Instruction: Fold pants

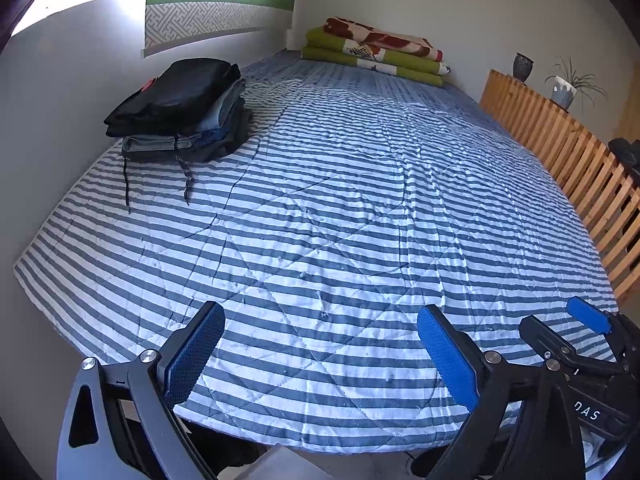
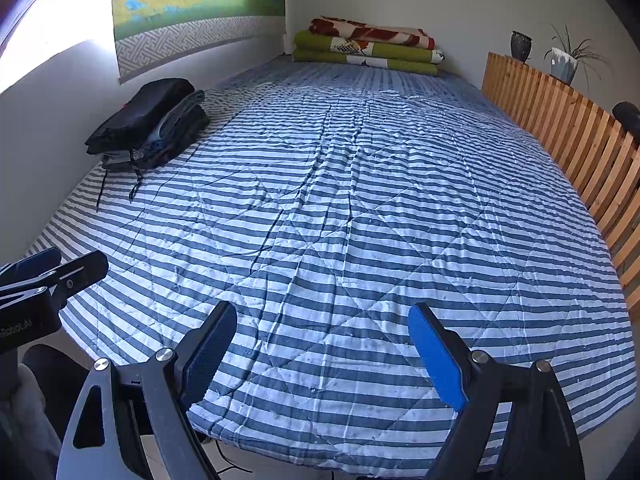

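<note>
Left wrist view: left gripper [image 1: 320, 356] w/ blue-padded black jaws wide apart, holding nothing, over near edge of blue-white striped quilt [image 1: 340, 220]. Right gripper [image 2: 322, 356] likewise spread, empty. Stack of folded dark pants [image 1: 180, 108] sits far left by wall.

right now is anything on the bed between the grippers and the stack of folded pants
Nothing visible. Only bare striped quilt lies between the open left gripper, the open right gripper and the stack by the wall.

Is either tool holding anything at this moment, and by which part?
Nothing is held. The left tool and the right tool are both open over the blue-and-white striped quilt, with nothing between their blue pads.
</note>
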